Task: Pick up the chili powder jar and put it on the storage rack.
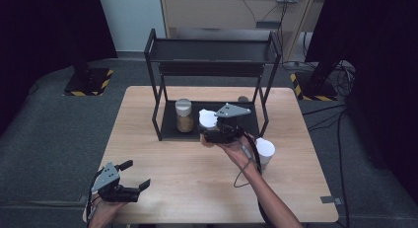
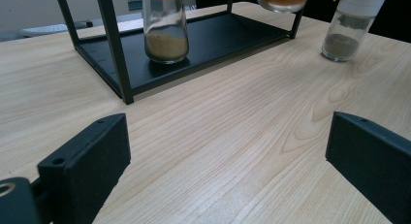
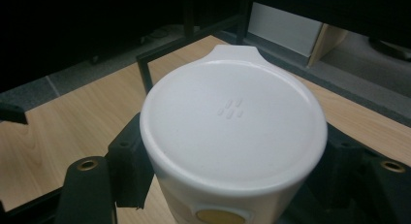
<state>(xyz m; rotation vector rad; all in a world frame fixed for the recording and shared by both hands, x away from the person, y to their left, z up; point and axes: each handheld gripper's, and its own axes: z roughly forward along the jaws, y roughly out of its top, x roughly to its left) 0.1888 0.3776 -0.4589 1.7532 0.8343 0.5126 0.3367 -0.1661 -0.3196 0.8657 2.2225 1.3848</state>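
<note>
Near the middle of the high view, the right gripper (image 1: 211, 128) pinches a white-capped spice jar (image 1: 208, 118), its jaws pressed against the jar's sides just below the cap. In the right gripper view that cap (image 3: 232, 122) sits squarely between the black jaws, a grip that likely keeps the jar upright for carrying at the front edge of the black rack (image 1: 212, 50). On the rack's lower shelf a second jar (image 1: 184, 116) of tan powder stands left of centre, leaving free shelf beside it. A third jar (image 1: 265, 151) stands on the wooden table (image 1: 162, 188) right of centre. At lower left, the left gripper (image 1: 134, 176) rests with its jaws spread, holding nothing. Dark grey carpet, black curtains and cables surround the pale table.
</note>
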